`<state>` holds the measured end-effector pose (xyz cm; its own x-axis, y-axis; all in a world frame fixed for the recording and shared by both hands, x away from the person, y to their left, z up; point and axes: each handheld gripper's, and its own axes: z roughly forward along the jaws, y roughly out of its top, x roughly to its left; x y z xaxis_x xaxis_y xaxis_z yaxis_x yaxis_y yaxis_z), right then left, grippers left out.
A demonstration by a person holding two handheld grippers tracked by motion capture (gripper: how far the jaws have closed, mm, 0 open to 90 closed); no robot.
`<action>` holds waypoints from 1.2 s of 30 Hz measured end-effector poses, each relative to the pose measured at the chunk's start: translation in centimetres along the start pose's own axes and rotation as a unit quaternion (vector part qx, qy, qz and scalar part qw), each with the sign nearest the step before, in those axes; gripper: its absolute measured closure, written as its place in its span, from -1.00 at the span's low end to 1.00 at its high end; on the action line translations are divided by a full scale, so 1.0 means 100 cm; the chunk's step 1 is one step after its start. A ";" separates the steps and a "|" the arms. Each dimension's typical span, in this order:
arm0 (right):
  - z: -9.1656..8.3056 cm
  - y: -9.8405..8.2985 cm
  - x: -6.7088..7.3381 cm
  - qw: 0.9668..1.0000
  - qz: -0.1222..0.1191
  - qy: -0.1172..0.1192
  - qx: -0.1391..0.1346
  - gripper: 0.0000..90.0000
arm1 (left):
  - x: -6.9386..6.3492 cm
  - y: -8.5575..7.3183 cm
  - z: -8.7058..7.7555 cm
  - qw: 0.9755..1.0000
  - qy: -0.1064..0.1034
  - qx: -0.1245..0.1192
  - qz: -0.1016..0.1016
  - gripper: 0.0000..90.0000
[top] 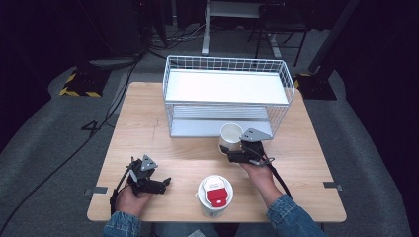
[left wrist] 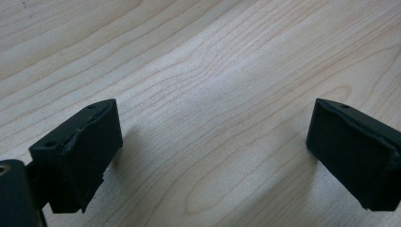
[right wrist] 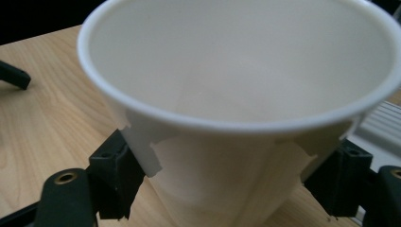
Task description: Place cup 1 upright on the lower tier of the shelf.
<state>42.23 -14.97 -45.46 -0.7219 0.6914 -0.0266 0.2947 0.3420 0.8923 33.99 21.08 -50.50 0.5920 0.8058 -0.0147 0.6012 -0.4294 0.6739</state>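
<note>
- my right tool (top: pixel 232 148) is clamped on the white paper cup (top: pixel 230 137), one jaw on each side of the cup's wall just under the rim.
- in the right gripper view i see the cup (right wrist: pixel 236 94) open-mouthed and empty, its wall dented a little where the black pads press in.
- from the high view the cup sits just in front of the white wire basket (top: pixel 227 94), near its lower shelf, and it leans a bit; i cannot tell whether its base touches the tabletop (top: pixel 148 128).
- my left tool (top: pixel 165 181) is near the front left of the tabletop, jaws spread wide with nothing between them.
- the left gripper view looks down on bare wood grain (left wrist: pixel 213 118) between the two black pads.
- a second cup with a white and red lid (top: pixel 215 193) stands at the front edge, between my two hands and apart from both tools.
</note>
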 end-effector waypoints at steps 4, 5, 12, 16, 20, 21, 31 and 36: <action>0.003 0.003 -0.004 1.000 0.008 -0.013 0.006 -0.48 | 0.000 0.000 0.000 1.000 0.000 0.000 0.000 -0.89; 0.003 0.004 -0.005 1.000 0.009 -0.018 0.006 -0.48 | 0.000 0.000 0.000 1.000 0.000 0.000 0.000 -0.89; 0.006 0.012 -0.011 0.999 0.024 -0.040 0.008 -0.48 | 0.000 0.000 0.000 1.000 0.000 0.000 0.000 -0.89; 0.008 0.014 -0.013 0.998 0.027 -0.047 0.013 -0.48 | 0.000 0.000 0.000 1.000 -0.001 0.000 0.000 -0.89; 0.012 0.017 -0.017 0.998 0.025 -0.052 0.014 -0.48 | 0.000 0.000 0.000 1.000 -0.001 0.000 0.000 -0.89; 0.014 0.019 -0.019 0.998 0.023 -0.053 0.015 -0.48 | 0.000 0.000 0.000 1.000 0.000 0.000 0.000 -0.89; 0.023 0.023 -0.027 0.998 0.026 -0.058 0.012 -0.48 | 0.000 0.000 0.000 1.000 -0.001 -0.001 -0.001 -0.89; 0.033 0.026 -0.031 0.998 0.024 -0.061 0.007 -0.48 | 0.000 0.000 0.000 1.000 -0.004 0.001 0.000 -0.89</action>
<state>47.29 -14.13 -44.57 -0.6259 0.7789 -0.0396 0.3363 0.3153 0.8874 33.97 21.12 -50.49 0.5970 0.8020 -0.0203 0.6016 -0.4308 0.6727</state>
